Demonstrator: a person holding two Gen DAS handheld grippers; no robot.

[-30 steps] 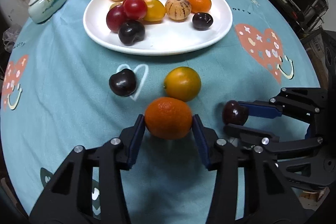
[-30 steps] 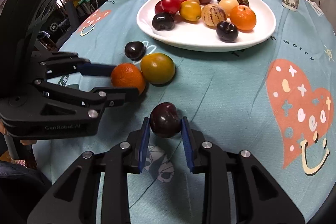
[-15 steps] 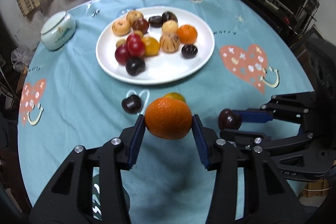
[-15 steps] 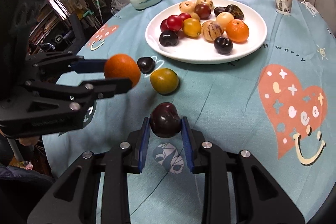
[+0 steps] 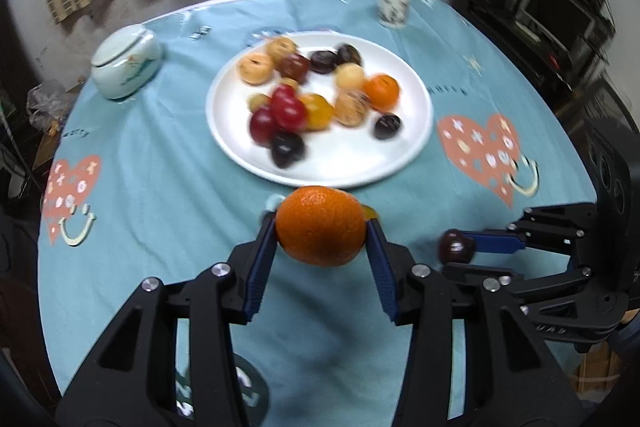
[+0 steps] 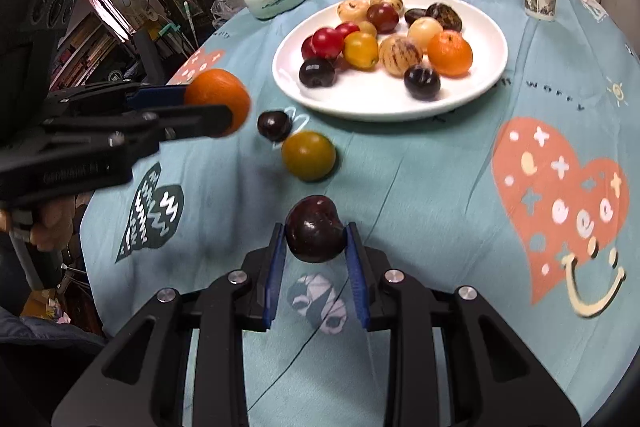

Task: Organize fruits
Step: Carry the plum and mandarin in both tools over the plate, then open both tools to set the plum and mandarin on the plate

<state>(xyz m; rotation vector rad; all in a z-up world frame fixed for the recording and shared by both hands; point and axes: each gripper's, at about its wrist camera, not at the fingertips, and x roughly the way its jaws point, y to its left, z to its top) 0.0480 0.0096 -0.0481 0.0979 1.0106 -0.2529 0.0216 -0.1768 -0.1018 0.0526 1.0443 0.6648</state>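
Carry step, by the look: left hand-held gripper [image 5: 321, 227] clamps the orange [image 5: 321, 225], right hand-held gripper [image 6: 316, 233] clamps a dark plum [image 6: 315, 229], both above the tabletop [image 6: 420, 163] w/ the plate [image 6: 486, 27] ahead; next, lower & release on bare plate.

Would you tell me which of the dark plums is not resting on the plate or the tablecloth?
The dark plum gripped in the right tool; it is held above the tablecloth.
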